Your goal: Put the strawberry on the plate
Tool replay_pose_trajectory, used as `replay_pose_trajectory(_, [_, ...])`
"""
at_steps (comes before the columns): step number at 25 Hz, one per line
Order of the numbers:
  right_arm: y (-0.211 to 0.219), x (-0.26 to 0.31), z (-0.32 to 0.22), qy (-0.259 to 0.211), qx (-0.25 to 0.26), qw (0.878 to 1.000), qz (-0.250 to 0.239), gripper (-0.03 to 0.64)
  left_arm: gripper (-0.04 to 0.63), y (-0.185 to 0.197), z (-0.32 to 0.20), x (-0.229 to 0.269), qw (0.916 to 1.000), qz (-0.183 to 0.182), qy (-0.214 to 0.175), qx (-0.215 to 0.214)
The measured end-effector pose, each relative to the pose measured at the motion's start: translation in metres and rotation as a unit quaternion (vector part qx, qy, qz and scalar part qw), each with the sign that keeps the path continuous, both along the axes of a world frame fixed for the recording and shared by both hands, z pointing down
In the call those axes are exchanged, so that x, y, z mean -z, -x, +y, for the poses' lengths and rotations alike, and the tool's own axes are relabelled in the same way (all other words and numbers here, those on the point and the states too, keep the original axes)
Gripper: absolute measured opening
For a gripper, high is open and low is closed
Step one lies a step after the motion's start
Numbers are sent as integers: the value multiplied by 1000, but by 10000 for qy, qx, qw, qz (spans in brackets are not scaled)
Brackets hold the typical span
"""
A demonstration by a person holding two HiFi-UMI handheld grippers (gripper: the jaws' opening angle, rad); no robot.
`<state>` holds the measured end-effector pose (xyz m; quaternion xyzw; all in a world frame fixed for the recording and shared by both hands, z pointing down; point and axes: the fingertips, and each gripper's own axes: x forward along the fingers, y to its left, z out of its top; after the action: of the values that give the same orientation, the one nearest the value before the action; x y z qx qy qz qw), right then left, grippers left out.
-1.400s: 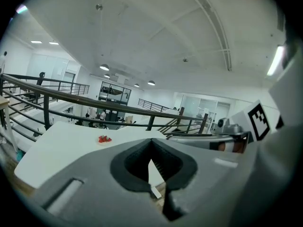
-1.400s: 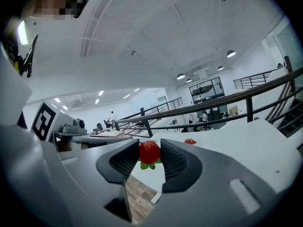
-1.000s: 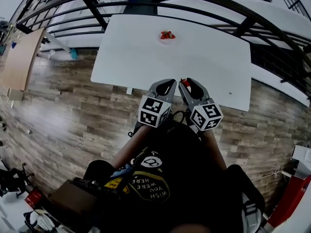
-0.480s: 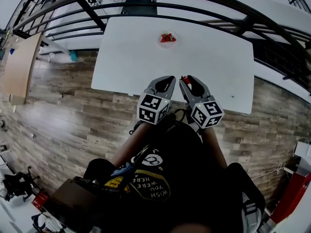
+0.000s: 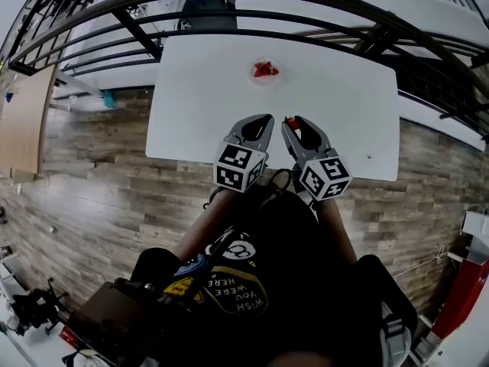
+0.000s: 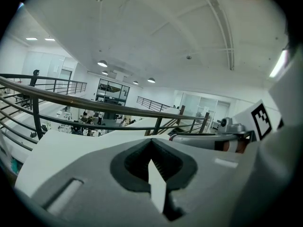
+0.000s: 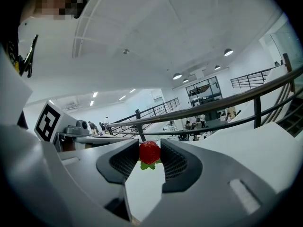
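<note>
Red strawberry point(image 7: 149, 152) sits clamped between the pads of the right gripper point(image 5: 294, 121), leaves hanging below, held in the air well short of the plate point(image 5: 253, 74) on the person's side. The left gripper point(image 6: 151, 144) has its jaws together on nothing and hangs just beside the right one, equally far from the plate.

This looks like the carry step: the fruit is picked up but not yet delivered. The next move calls for reaching forward over the white table point(image 5: 199, 90) to the plate, lowering, then parting the jaws gently.

Some red fruit point(image 5: 264, 69) already lies on the plate, so the new one should go on bare rim space beside it. Nothing stands between the grippers and the plate; a dark railing point(image 5: 229, 14) runs just beyond it.
</note>
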<state>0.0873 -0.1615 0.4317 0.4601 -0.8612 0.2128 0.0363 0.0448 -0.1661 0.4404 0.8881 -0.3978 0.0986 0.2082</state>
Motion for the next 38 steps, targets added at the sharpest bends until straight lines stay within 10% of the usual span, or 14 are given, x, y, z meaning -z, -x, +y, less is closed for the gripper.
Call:
replay_pose_trajectory(12, [28,-17,-7,257,-146,9996,11,144,2,37,-16,-19,9993,153,318,-81])
replay_pose_trajectory(38, [-26,-42,-90,526,542,9971,-77,144,2,-21,-80,-55,9963,-136,736,419])
